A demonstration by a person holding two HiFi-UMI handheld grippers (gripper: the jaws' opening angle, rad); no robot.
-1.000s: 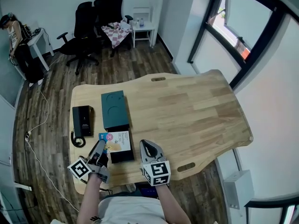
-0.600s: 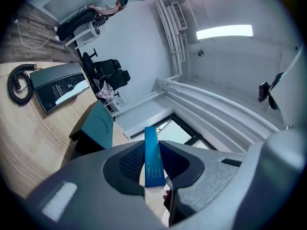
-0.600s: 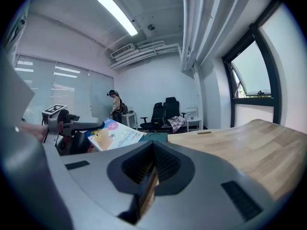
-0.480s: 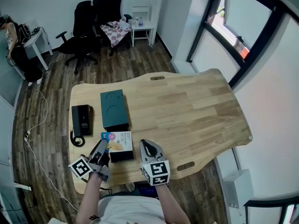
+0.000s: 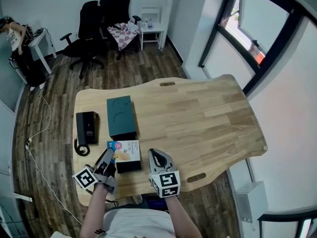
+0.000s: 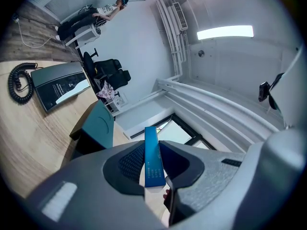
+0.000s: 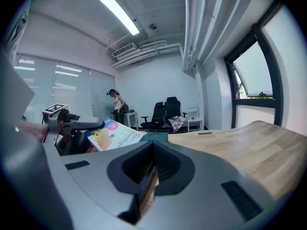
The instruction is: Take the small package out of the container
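The small package (image 5: pixel 126 149), a flat white box with a blue edge and bandage print, is held edge-on between the pads of my left gripper (image 5: pixel 109 157), just above the open black container (image 5: pixel 130 166) near the table's front edge. In the left gripper view its blue edge (image 6: pixel 152 163) stands pinched between the jaws of the left gripper (image 6: pixel 151 150). My right gripper (image 5: pixel 157 156) rests to the right of the container, jaws together with nothing in them. From the right gripper (image 7: pixel 152 166) the package (image 7: pixel 115 134) shows tilted at the left.
A teal lid (image 5: pixel 121 115) lies beyond the container. A black box (image 5: pixel 87 127) with a coiled cord (image 5: pixel 81 148) sits at the table's left. The wooden table (image 5: pixel 198 118) stretches to the right. Office chairs (image 5: pixel 94 24) and a person stand far off.
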